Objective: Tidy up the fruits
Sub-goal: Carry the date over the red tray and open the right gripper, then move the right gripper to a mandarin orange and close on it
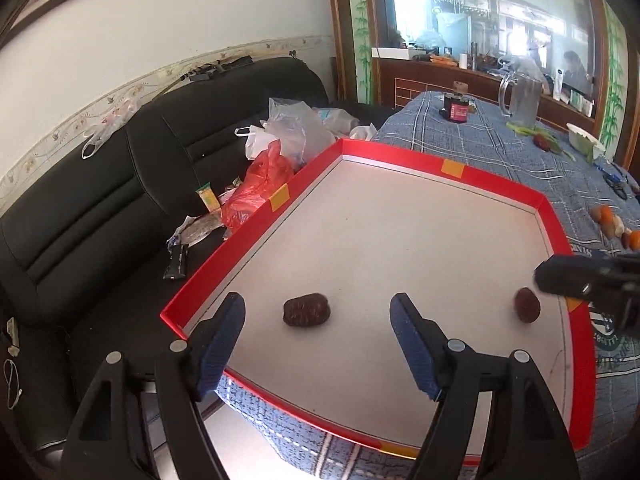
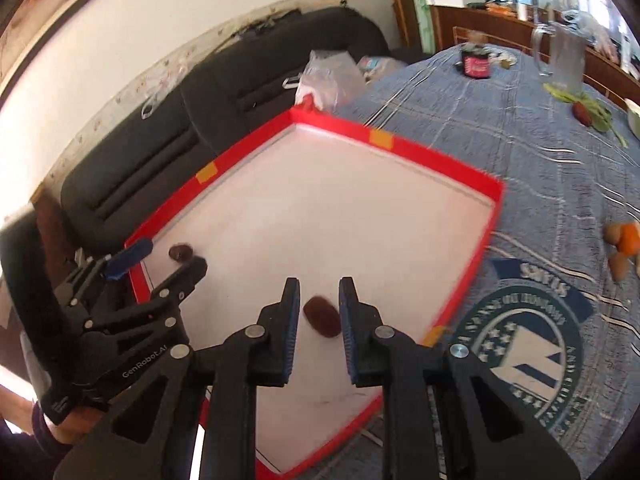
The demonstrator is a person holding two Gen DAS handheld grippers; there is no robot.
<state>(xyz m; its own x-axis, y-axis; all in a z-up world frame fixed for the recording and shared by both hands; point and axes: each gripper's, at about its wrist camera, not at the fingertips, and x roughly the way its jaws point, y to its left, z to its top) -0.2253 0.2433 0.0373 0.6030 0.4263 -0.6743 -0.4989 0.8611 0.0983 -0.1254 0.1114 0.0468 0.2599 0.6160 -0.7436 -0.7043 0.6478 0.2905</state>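
a: where's the fruit sitting relative to each gripper?

b: two dark wrinkled dates are counted, both on the white floor of the red-rimmed tray [image 1: 520, 192] on the table [image 1: 500, 148]. one date [image 1: 307, 309] is seen straight ahead of the left gripper [image 1: 320, 330], between the lines of its fingers, long axis lying across the gap. that gripper is spread wide, nothing held.

a: and the right one?

b: the other date [image 2: 322, 316] is framed between the fingers of the right gripper [image 2: 319, 316], long axis angled a bit off the finger line. the jaws are narrowed but not yet pressed on it, so nothing is clamped. a few orange and tan fruits [image 2: 624, 248] are left on the cloth, well apart from the tray; an exact count can't be made.
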